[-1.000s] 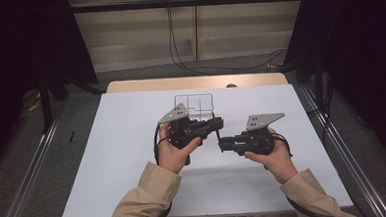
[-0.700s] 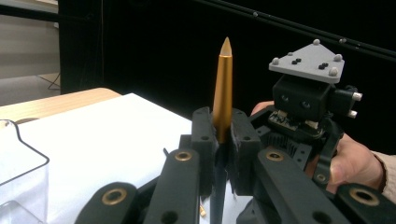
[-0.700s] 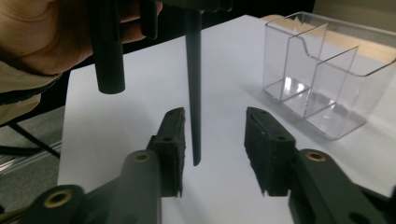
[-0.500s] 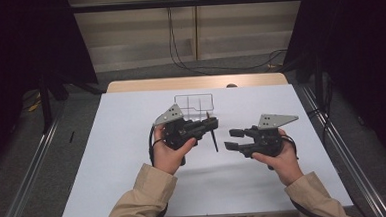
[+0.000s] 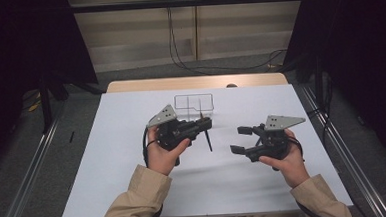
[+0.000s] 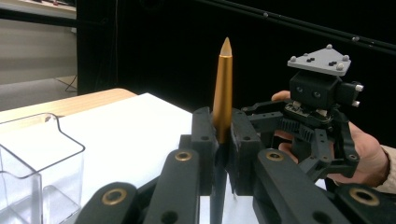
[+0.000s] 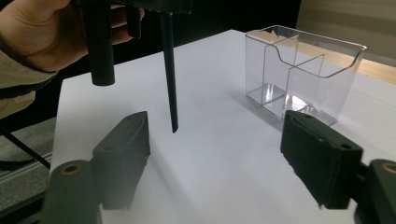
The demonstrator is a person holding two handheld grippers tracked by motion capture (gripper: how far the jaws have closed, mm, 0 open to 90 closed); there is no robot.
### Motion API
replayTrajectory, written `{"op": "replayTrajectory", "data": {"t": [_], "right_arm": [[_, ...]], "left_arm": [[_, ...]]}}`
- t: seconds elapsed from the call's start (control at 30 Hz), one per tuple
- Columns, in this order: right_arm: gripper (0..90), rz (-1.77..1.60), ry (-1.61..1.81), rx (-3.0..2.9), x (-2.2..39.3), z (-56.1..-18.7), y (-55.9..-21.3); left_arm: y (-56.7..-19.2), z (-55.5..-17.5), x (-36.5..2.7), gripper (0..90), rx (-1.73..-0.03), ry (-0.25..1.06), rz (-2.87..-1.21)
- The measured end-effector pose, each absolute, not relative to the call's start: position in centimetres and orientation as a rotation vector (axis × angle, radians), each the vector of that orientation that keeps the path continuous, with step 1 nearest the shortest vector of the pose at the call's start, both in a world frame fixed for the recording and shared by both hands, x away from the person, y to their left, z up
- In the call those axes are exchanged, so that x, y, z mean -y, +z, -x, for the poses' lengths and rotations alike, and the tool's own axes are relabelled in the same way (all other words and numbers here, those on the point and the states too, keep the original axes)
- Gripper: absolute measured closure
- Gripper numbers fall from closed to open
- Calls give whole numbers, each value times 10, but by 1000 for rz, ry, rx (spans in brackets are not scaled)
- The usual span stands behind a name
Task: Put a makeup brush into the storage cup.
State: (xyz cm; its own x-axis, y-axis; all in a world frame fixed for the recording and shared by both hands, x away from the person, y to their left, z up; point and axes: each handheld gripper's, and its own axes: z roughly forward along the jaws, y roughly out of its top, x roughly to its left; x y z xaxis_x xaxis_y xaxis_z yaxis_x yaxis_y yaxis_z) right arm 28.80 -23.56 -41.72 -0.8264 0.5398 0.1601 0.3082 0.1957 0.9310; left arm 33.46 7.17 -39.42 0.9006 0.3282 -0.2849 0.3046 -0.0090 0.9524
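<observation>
The left hand-held gripper (image 5: pixel 206 124) is closed on a pen (image 6: pixel 222 88) and holds it firmly between its two black jaws. In the left gripper view the gold end of the pen stands up above the jaws, with its pointed tip at the top. In the high view the dark lower part of the pen hangs down from the jaws toward the white sheet (image 5: pixel 135 191) on the desk (image 5: pixel 129 86), and it does not touch the sheet as far as I can see.

The right hand-held gripper (image 5: pixel 242 139) has its jaws wide apart, and they have just been opening; nothing is between them. It points toward the left hand-held gripper and is apart from it. In the right gripper view the dark pen hangs ahead of these open jaws, a little to the left.

A clear plastic holder (image 5: pixel 194 103) with compartments stands on the sheet just behind the left hand-held gripper, and it looks empty.
</observation>
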Motion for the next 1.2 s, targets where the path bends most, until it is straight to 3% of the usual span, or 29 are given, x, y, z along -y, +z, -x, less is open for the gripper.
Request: {"op": "replayTrajectory", "data": {"t": [0.43, 1.2], "right_arm": [[114, -832, 1666, -2252, 252, -282, -420], [50, -818, 1650, -2225, 274, -269, -421]], "left_arm": [[-401, -333, -75, 829, -498, 24, -1620], [-398, -331, -83, 830, -497, 67, -1631]]}}
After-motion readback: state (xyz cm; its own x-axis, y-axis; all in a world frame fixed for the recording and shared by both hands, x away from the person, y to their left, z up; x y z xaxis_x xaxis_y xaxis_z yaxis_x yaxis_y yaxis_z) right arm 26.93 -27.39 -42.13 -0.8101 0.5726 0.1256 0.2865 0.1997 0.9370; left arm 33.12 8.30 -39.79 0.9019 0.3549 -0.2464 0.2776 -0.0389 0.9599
